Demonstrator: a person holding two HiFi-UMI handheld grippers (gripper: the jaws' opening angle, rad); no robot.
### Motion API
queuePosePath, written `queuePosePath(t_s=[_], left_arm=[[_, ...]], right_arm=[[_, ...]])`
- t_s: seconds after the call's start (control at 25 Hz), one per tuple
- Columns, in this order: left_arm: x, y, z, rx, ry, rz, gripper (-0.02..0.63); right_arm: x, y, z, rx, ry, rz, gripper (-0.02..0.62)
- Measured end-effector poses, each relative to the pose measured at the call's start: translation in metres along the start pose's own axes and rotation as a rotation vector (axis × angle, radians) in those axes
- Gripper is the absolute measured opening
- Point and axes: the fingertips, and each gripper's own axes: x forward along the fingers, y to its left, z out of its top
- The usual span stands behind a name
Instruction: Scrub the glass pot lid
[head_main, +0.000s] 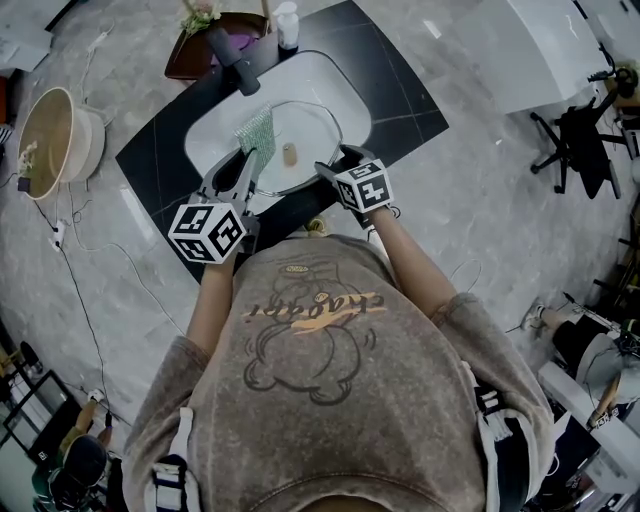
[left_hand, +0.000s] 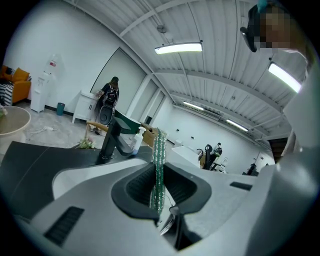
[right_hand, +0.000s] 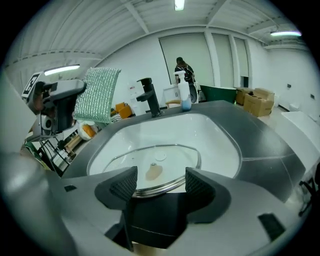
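Green mesh scrubbing pad (left_hand: 159, 167) stands upright, clamped in the left gripper's (left_hand: 159, 190) jaws above the basin, evidently held ready for scrubbing. Round glass pot lid with a steel rim (right_hand: 165, 155) lies alone in the white oval sink (right_hand: 215, 140). Right gripper (right_hand: 160, 182) hovers at the lid's near edge, jaws spread wide and gripping nothing, presumably to steady it.

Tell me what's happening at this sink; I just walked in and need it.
A person works at the sink with a gripper in each hand. The left gripper pinches a green scrubbing cloth, held clear of the glass pot lid lying in that sink. The right gripper is open at the lid's near rim, gripping nothing.
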Motion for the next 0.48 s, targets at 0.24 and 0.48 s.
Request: queuePosePath(t_s=[0.24,0.48], left_arm=[[0.006,0.005,-0.004,-0.007,0.01,0.009,0.06],[0.014,0.011,-0.009,-0.004,0.035,0.005,0.06]], right_arm=[[0.01,-0.003,-0.013,0.002,0.063,0.009,0.29],[0.011,-0.003,-0.013,0.034,0.063,0.015,0.29]])
